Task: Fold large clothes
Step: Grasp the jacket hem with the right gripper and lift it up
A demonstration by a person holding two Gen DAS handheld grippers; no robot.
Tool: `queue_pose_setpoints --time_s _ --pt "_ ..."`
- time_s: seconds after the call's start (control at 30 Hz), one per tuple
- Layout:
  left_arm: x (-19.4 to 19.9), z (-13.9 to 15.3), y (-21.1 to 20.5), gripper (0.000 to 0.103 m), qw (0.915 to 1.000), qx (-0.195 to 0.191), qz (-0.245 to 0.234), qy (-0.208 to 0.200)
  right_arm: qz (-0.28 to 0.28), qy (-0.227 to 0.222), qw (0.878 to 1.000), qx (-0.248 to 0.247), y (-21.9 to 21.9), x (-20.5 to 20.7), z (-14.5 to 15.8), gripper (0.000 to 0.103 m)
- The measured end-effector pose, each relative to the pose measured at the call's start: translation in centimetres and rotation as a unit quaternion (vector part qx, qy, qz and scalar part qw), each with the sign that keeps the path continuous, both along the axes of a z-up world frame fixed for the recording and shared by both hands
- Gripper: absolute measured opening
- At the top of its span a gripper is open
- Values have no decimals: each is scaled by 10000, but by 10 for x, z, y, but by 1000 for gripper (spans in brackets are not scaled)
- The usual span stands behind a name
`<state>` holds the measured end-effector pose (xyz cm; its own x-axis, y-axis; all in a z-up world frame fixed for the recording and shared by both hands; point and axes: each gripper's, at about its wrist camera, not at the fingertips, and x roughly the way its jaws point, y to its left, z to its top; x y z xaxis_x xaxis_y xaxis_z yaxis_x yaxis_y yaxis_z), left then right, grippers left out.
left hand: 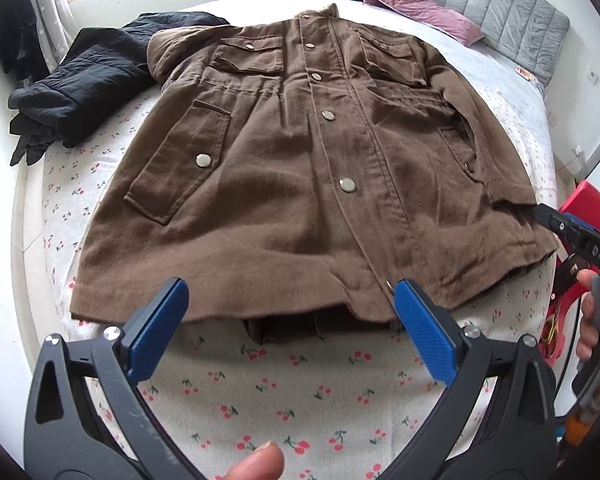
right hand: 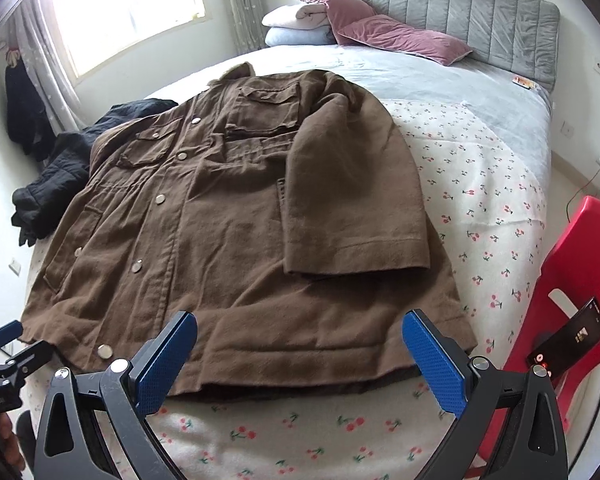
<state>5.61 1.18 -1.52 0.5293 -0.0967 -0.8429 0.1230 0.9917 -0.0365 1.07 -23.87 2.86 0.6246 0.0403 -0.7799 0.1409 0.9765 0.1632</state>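
Observation:
A large brown jacket (left hand: pixel 300 168) with metal snap buttons lies flat, front up, on the bed; it also shows in the right wrist view (right hand: pixel 220 216). Its right sleeve (right hand: pixel 352 200) is folded over the body. My left gripper (left hand: pixel 290 300) is open and empty, just above the jacket's bottom hem near the middle. My right gripper (right hand: pixel 300 336) is open and empty, above the hem at the jacket's right part. The right gripper's tip also shows at the right edge of the left wrist view (left hand: pixel 556 220).
The bed (left hand: pixel 300 392) has a white cherry-print cover. A black garment (left hand: pixel 80 84) lies at the jacket's left. Pink pillows (right hand: pixel 400 36) and folded bedding sit by the grey headboard (right hand: pixel 460 0). A red plastic stool (right hand: pixel 572 280) with a phone (right hand: pixel 568 336) stands at the bed's right.

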Motion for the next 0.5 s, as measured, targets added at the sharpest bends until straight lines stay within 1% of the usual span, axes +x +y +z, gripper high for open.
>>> queue_pose_setpoints --time_s 0.07,0.17,0.23,0.27,0.3,0.33,0.37,0.4,0.43,0.47,0.5 --pt "7 0 3 102 9999 46 94 -39 -156 34 9997 159 -23 14 -7 103" --pt "20 -1 11 102 9998 42 194 17 -376 107 9978 540 -56 37 -22 102" --pt "29 -3 15 102 9997 3 221 76 -456 208 9955 809 -72 54 -37 97" --pt "33 -4 17 102 9996 15 253 83 -476 246 9950 844 -73 58 -41 85" --pt "37 -5 18 102 9995 44 287 77 -475 308 9944 897 -76 66 -47 67" --pt "40 -5 19 102 9995 65 303 63 -427 343 9940 944 -76 72 -52 59" --pt "43 -5 19 102 9995 74 299 56 -396 360 9942 930 -75 75 -54 47" --pt "48 -5 20 102 9995 89 280 61 -331 382 9955 798 -73 79 -54 31" --pt "51 -5 20 102 9996 99 263 64 -230 320 9970 665 -72 82 -50 21" --pt "54 -4 21 102 9996 111 242 56 -194 285 9975 614 -74 83 -46 15" --pt "57 -3 22 102 9996 140 223 46 -209 253 9985 443 -78 84 -38 13"
